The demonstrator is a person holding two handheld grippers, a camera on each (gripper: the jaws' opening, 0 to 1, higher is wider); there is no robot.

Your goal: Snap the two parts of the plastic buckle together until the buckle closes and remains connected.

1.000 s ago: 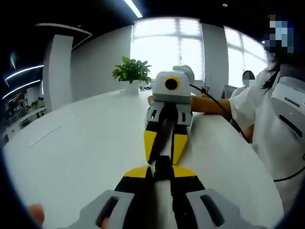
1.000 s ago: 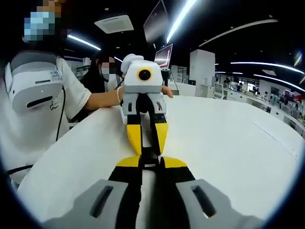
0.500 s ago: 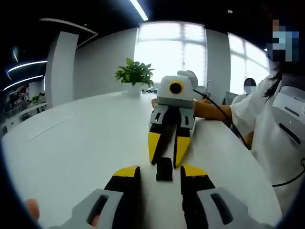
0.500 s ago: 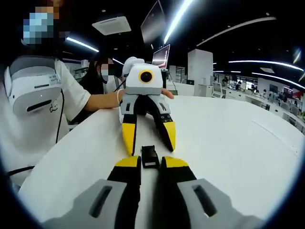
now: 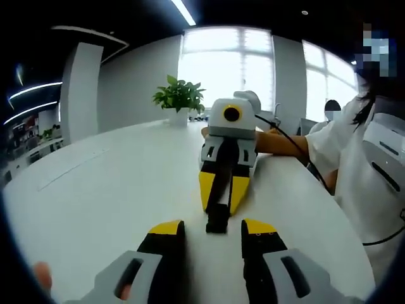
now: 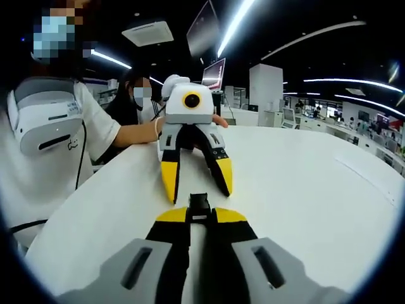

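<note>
Black plastic buckle (image 5: 216, 214) is sitting between the two facing grippers over the white round table (image 5: 101, 202). In the left gripper view, the left gripper (image 5: 211, 232), yellow-tipped with black and grey jaws, is standing spread apart, with the buckle just ahead of its tips and untouched. Opposite, the right gripper (image 5: 221, 198) is pinching the buckle's far end. In the right gripper view, its jaws (image 6: 201, 215) are pressing together on the buckle (image 6: 200, 204). A green potted plant (image 5: 179, 98) is standing at the far table edge. No readable writing is showing anywhere.
</note>
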